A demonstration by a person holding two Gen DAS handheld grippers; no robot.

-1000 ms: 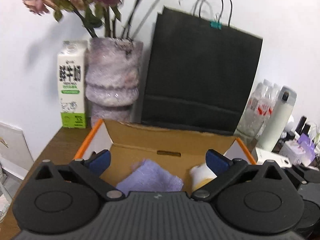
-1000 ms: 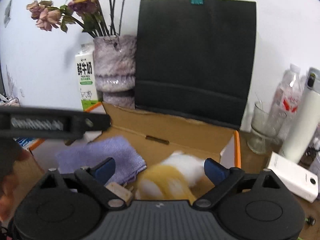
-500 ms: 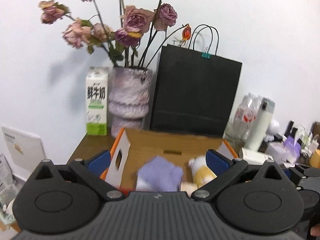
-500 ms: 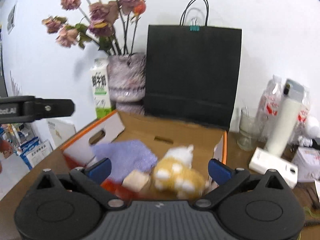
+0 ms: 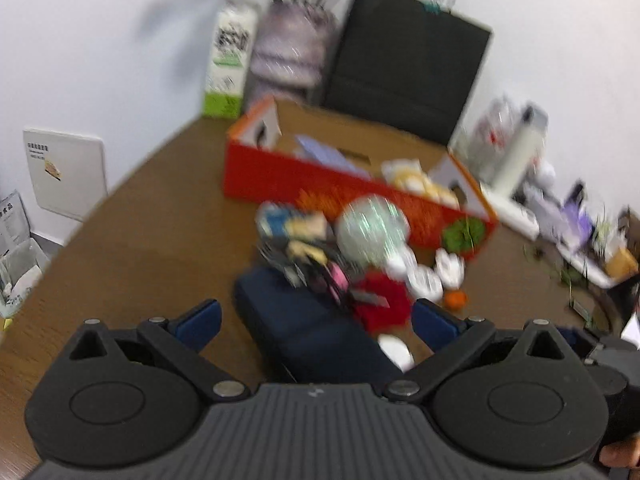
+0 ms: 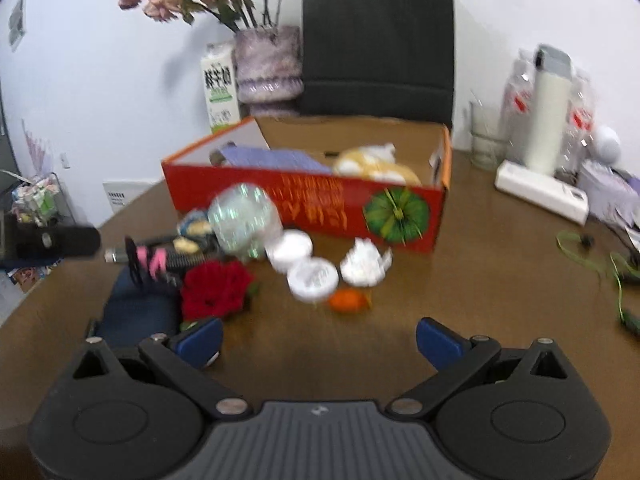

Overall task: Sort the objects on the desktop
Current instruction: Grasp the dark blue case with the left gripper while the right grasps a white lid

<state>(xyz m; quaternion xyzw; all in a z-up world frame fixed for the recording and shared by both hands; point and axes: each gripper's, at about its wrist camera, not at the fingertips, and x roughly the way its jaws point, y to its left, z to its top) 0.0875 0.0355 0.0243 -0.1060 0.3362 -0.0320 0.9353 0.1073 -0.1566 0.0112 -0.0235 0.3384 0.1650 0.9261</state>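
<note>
An open red cardboard box (image 6: pixel 304 204) (image 5: pixel 280 176) holds a purple cloth (image 6: pixel 276 156) and a yellow-white plush toy (image 6: pixel 376 164). In front of it lie a glittery ball (image 6: pixel 244 216) (image 5: pixel 372 228), a red flower (image 6: pixel 216 288), a dark blue pouch (image 5: pixel 308 328), a pink-and-black spring grip tool (image 6: pixel 156 258), white round lids (image 6: pixel 312 276), a white crumpled piece (image 6: pixel 364 264) and a small orange object (image 6: pixel 348 300). My left gripper (image 5: pixel 316 324) is open and empty above the pouch. My right gripper (image 6: pixel 320 338) is open and empty over bare table.
At the back stand a black paper bag (image 6: pixel 378 40), a vase of flowers (image 6: pixel 268 64) and a milk carton (image 6: pixel 220 84). A white thermos (image 6: pixel 550 108), bottles, a glass (image 6: pixel 482 140) and a white box (image 6: pixel 540 192) crowd the right side.
Both grippers have pulled back from over the box toward the table's near side. The loose objects in front of the box have come into view. Both stay open and empty.
</note>
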